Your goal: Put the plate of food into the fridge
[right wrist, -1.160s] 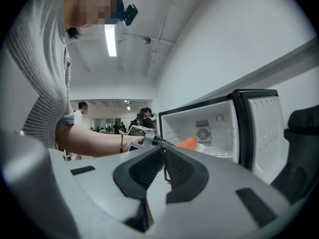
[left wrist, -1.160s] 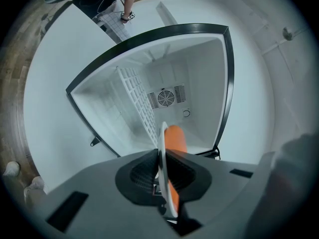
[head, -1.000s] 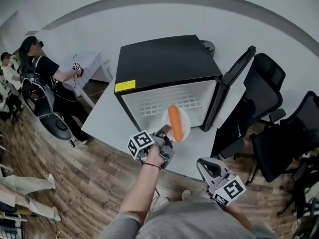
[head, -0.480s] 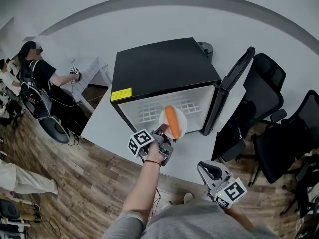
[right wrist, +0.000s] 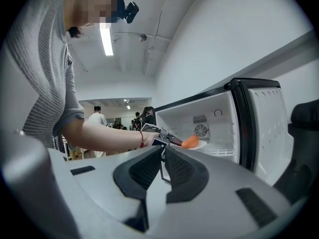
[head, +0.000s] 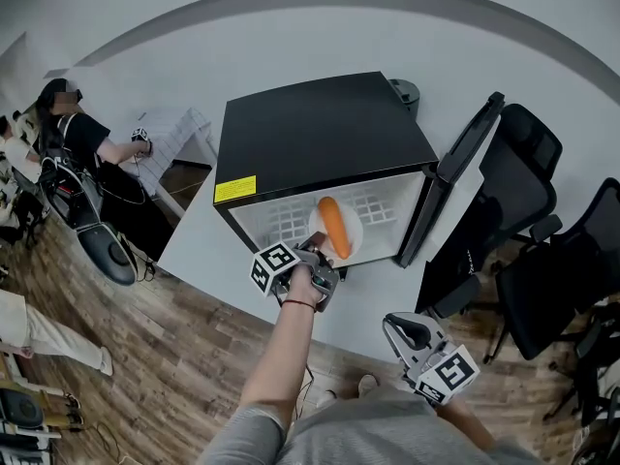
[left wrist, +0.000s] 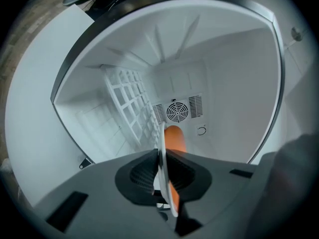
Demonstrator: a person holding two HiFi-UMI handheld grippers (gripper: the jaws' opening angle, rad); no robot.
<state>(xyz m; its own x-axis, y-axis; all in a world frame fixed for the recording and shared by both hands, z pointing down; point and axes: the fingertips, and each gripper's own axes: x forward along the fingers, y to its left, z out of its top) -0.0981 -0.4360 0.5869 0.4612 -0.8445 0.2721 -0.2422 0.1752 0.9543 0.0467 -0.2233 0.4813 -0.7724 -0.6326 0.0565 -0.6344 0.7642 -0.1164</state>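
A black mini fridge point(head: 320, 134) stands on a white table with its door point(head: 453, 177) swung open to the right. My left gripper point(head: 318, 250) is shut on the near rim of a white plate point(head: 355, 229) that carries a long orange piece of food point(head: 334, 226). The plate is at the fridge opening, above the white wire shelf point(head: 291, 219). In the left gripper view the plate point(left wrist: 162, 166) is seen edge-on between the jaws, with the food point(left wrist: 174, 137) beyond them. My right gripper point(head: 409, 329) hangs low near my body, shut and empty.
The fridge's back wall has a round fan vent point(left wrist: 175, 111). Black office chairs point(head: 528, 182) stand to the right of the door. A person point(head: 77, 143) sits at a desk at the far left. The white table point(head: 199, 235) ends just in front of the fridge, above wood flooring.
My left gripper has carried the plate forward from in front of the fridge to its opening, over the wire shelf. The right gripper has barely moved.
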